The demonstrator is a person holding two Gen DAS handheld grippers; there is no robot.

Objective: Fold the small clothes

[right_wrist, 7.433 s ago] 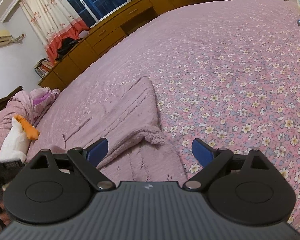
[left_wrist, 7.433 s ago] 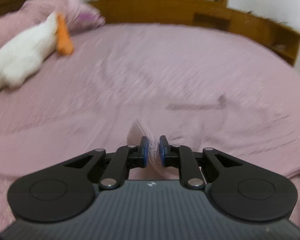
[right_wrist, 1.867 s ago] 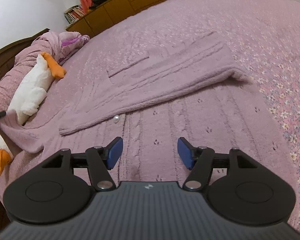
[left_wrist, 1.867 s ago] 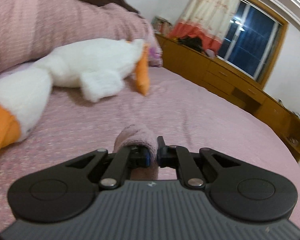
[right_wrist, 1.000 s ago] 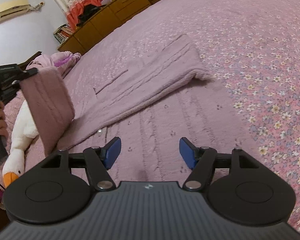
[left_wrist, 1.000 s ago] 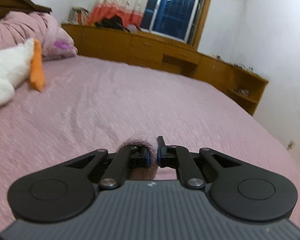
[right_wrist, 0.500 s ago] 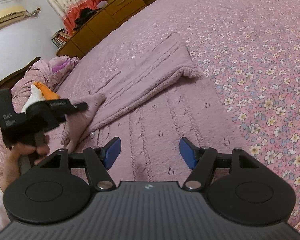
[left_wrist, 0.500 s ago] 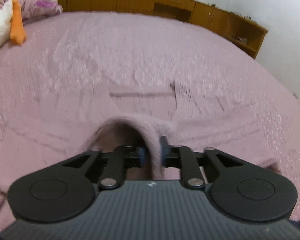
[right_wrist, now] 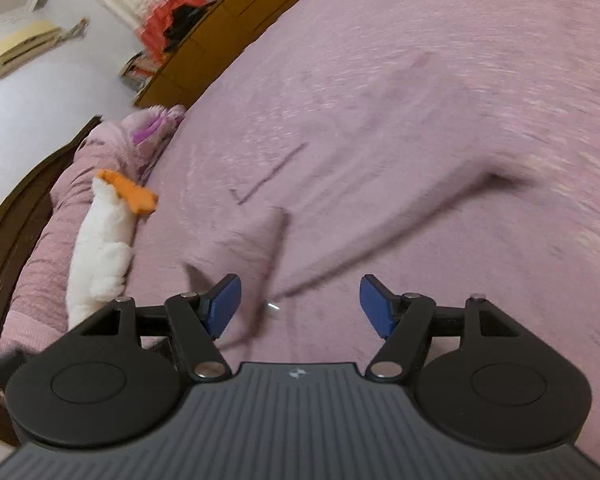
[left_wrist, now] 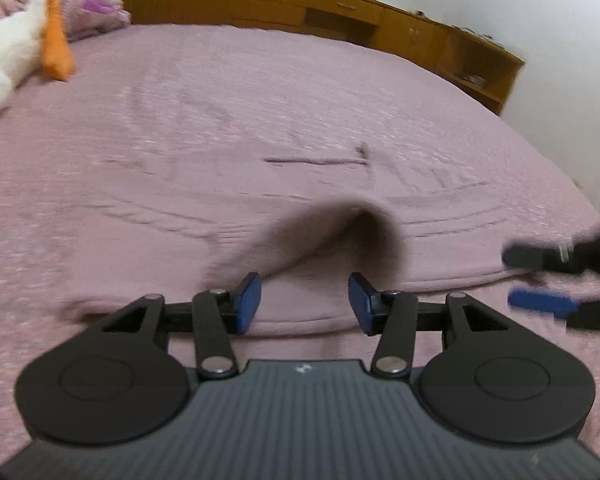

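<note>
Left gripper (left_wrist: 304, 302): jaws apart, blue pads clear of the cloth; they have just been opening, and the sleeve lies under the gap, not pinched.
Right gripper (right_wrist: 300, 304): jaws wide, nothing between them; its fingertips also show at the right edge of the left wrist view (left_wrist: 540, 280).
Sleeve (left_wrist: 320, 248): pink knit, arched up in a loose hump just ahead of the left pads, resting on the sweater's body.
Sweater (right_wrist: 380, 152): pink cable knit spread flat on the bed, the other sleeve folded across it; a small pale button (right_wrist: 272, 306) shows near the right gripper's left pad.
Bed cover (left_wrist: 180, 80): pink, floral print, much blurred by motion in both views.
Plush goose (right_wrist: 100, 240): white body, orange beak, lying beside the pink pillows (right_wrist: 112, 148) at the dark headboard (right_wrist: 16, 208).
Cabinets (left_wrist: 300, 8): low wooden run along the far wall under a window with a cream and red curtain (right_wrist: 156, 4).
Air conditioner (right_wrist: 16, 44): high on the white wall.
Change: half a second ago the left pads were nearly closed with the sleeve between them; now the sleeve is free. A second ago it hung lifted well above the bed.
</note>
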